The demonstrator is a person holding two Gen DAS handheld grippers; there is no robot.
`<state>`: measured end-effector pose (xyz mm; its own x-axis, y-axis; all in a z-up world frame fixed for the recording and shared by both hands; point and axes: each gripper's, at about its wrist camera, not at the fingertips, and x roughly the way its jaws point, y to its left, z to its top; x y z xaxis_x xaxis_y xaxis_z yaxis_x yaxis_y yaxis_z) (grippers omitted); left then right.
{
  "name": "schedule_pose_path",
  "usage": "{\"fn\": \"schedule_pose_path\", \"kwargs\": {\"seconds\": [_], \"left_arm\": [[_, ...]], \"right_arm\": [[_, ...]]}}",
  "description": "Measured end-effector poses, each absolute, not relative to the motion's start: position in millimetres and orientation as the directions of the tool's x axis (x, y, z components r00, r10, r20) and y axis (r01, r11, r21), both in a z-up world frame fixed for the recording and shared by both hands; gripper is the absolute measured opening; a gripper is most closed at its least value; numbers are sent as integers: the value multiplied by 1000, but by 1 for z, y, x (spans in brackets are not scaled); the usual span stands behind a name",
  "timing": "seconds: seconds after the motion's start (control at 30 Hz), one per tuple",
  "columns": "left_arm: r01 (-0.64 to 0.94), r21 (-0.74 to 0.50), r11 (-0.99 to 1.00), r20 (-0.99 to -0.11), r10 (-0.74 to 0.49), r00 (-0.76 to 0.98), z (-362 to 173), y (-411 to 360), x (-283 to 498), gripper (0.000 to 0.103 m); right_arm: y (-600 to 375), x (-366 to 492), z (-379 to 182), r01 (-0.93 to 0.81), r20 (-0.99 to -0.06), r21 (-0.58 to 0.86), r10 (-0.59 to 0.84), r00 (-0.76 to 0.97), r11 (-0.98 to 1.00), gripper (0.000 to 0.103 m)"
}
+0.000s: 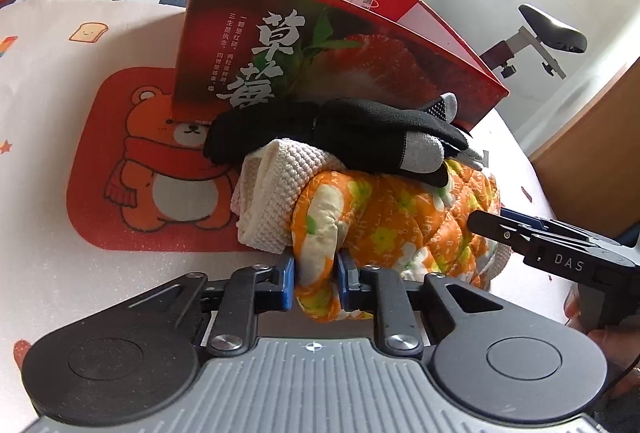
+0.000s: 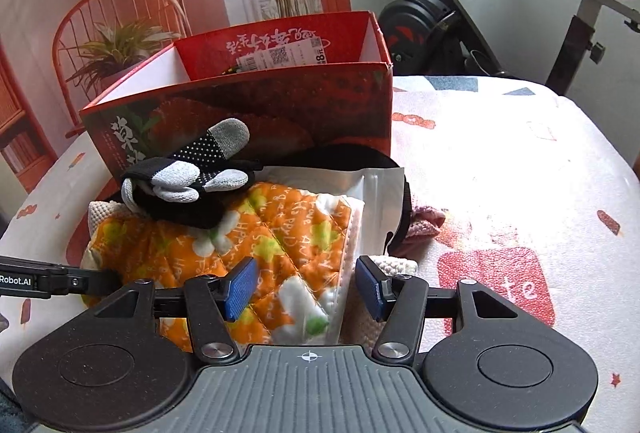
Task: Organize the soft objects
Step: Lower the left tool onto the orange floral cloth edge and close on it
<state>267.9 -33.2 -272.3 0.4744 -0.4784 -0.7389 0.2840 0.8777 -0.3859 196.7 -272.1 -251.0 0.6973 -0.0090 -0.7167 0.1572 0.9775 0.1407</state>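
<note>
Pinching the orange floral quilted cloth [image 1: 316,233], the left gripper [image 1: 316,275] grips its near edge; the right gripper [image 2: 306,287] hovers spread over it. Black gloves [image 1: 332,129] lie on top, beside the red box [image 1: 340,65] on the tabletop [image 1: 48,161].

An orange quilted floral cloth [image 1: 400,217], a black knit glove with grey fingertips [image 1: 340,129] and a red strawberry-printed cardboard box [image 1: 320,45] are showing; blue-padded fingers [image 2: 242,287]
</note>
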Motion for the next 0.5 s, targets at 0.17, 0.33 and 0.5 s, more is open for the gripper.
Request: {"fn": "schedule_pose_path", "kwargs": {"seconds": [0.17, 0.33, 0.5], "left_arm": [[276, -370, 887, -748, -461, 478, -269, -29, 264, 20], [265, -381, 886, -748, -464, 474, -268, -22, 260, 20], [265, -368, 891, -752, -453, 479, -265, -13, 254, 20]], "right_arm": [[-266, 195, -255, 155, -720, 163, 9, 694, 974, 52], [-259, 193, -258, 141, -724, 174, 29, 690, 975, 53], [-253, 192, -256, 121, -721, 184, 50, 691, 975, 50]]}}
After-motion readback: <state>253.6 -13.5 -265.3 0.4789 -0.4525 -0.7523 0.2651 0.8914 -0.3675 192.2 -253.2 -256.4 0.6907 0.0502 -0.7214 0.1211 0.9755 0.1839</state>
